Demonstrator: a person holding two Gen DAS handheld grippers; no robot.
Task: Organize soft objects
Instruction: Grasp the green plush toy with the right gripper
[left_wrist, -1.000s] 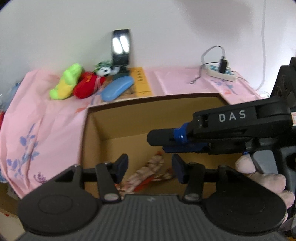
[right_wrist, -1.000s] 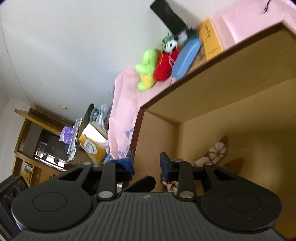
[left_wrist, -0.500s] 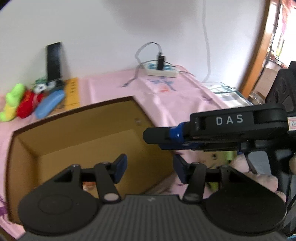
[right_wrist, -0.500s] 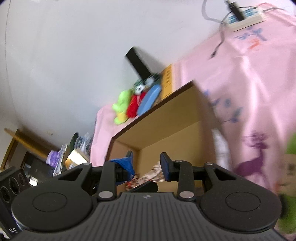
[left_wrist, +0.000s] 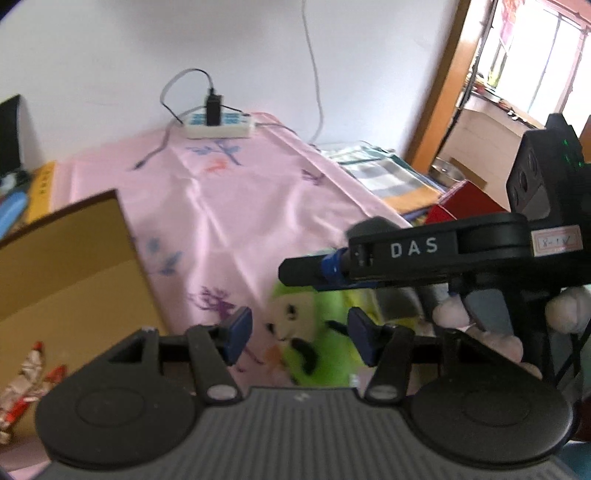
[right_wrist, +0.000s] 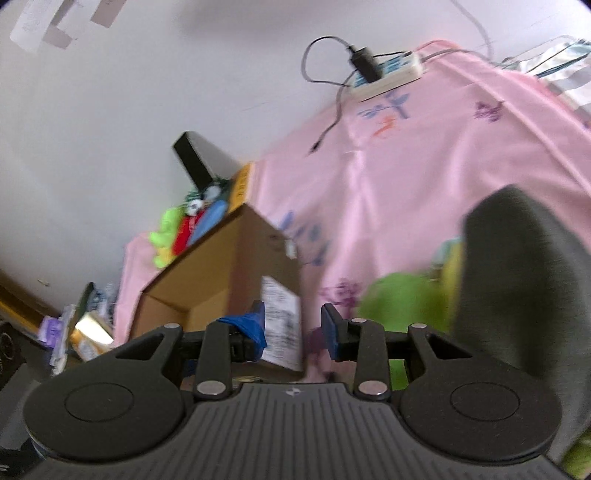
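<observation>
Both grippers are hanging over the pink cloth to the right of the cardboard box, and both frames are smeared by motion. Left gripper: jaws spread apart, nothing between them, pointing down at a green plush toy lying on the cloth just beyond the fingertips, not touching it as far as the blur allows. Right gripper: jaws likewise apart and empty; in the left wrist view it is crossing above the toy. In the right wrist view the same green plush is sitting just right of the fingers, beside a large dark grey soft shape that I cannot identify. Progress, as a judgement: the box is already holding at least one patterned red-and-white soft item on its floor, so sorting is partly done. Still outside: this green plush, the grey shape if it counts, and a cluster by the wall of a green-yellow plush and a red plush. A power strip is sitting at the far edge of the cloth, well apart. The green plush looks like the next pick.
</observation>
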